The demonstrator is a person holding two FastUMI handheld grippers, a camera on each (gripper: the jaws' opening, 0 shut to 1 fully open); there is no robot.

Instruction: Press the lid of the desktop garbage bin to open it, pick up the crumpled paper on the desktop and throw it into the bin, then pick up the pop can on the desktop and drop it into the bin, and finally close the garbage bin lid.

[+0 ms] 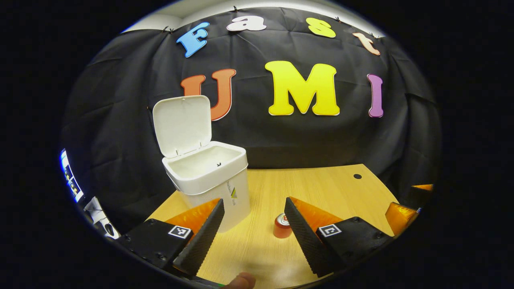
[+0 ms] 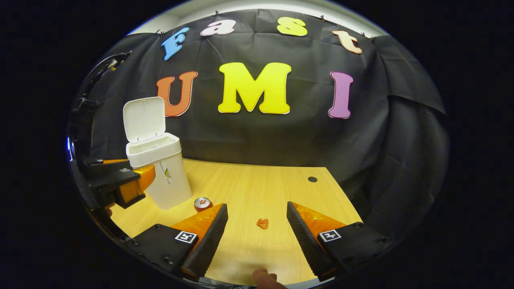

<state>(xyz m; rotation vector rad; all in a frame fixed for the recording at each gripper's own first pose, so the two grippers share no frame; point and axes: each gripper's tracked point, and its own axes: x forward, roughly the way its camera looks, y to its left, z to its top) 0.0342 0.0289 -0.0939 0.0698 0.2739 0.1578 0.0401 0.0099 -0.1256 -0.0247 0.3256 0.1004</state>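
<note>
Bin (image 2: 158, 168) lid (image 2: 144, 119) was already flipped up, so the paper was next. I'd say best bet was dropping the right gripper (image 2: 257, 222) straight down, then squeezing gently. It was wide open and empty, with the crumpled paper (image 2: 262, 223) on the desk (image 2: 257, 184) right between its fingers. Left gripper (image 1: 253, 218) was open and empty too, with the can (image 1: 282, 226) just ahead.

The left gripper (image 1: 253, 224) hangs above the table (image 1: 321, 188) with its jaws spread wide and nothing between them. The white garbage bin (image 1: 213, 180) stands near the table's left edge, its lid (image 1: 182, 124) tipped up and back. The pop can (image 1: 282, 226) stands upright near the front edge, apart from the bin. The right gripper (image 1: 405, 208) shows at the table's right edge.
</note>
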